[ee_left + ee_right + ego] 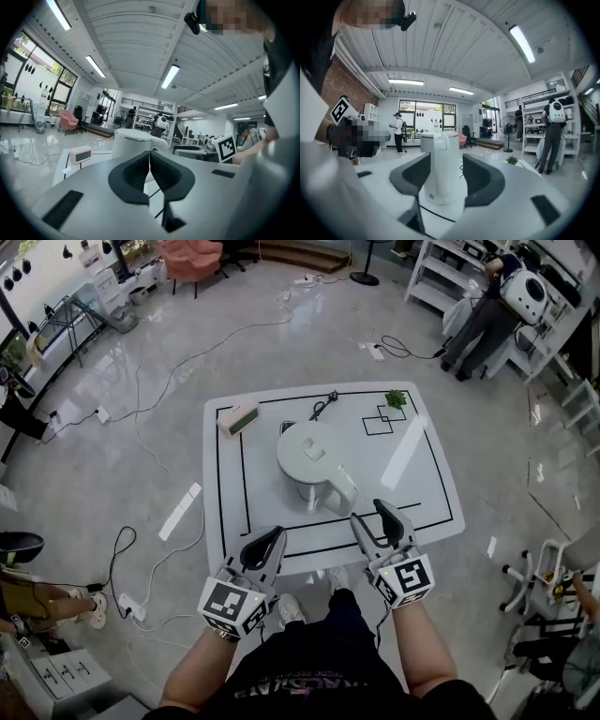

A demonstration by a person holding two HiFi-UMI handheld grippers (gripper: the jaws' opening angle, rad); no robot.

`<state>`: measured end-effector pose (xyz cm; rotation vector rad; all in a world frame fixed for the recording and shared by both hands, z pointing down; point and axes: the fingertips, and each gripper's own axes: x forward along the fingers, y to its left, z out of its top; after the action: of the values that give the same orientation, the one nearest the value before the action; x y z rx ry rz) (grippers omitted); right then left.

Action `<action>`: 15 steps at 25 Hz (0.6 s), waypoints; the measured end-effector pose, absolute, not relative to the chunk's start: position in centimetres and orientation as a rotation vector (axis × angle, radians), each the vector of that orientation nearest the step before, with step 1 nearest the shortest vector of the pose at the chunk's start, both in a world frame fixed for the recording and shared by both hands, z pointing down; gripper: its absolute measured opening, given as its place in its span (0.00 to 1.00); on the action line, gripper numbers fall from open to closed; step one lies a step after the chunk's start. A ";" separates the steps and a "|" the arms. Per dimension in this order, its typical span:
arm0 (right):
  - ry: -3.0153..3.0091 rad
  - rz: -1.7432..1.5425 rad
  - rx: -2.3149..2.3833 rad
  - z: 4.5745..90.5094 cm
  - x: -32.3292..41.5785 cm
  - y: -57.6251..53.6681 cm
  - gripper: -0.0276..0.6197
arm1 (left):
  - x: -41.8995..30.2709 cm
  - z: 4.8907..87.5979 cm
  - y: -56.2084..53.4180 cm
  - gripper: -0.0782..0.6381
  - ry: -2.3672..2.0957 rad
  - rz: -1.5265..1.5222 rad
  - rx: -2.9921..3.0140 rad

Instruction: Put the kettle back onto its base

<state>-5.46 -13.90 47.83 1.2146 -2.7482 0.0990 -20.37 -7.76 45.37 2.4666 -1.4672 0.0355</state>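
Kettle [312,457] upright on bench [412,474], long axis vertical. Sits straight ahead of right gripper [375,521], just beyond fingers, not touching. Handle [343,491] points toward right fingers, lined up with gap between them. Right fingers spread wide, empty. Left gripper [267,545] fingers clenched on nothing; kettle ahead and to their right, farther off. Right hand nearer. Base not separately visible; kettle likely seated on it already. Cord [323,409] beyond kettle.

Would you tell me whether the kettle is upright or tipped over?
Upright: the kettle stands vertical, its bottom flat on the table.
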 end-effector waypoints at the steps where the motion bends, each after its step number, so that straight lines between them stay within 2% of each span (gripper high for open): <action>1: -2.742 0.091 1.242 47.5 -4.9 -13.5 0.35 | -19.8 45.4 -7.7 0.12 -1.442 0.037 2.483; 15: -2.718 -0.008 1.374 42.0 2.7 -11.4 0.35 | -10.8 44.0 -8.4 0.12 -1.254 0.012 2.604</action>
<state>2.73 -11.38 42.03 1.3742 -2.7179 -0.0079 -10.81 -8.36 43.98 2.6042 -1.2541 0.0119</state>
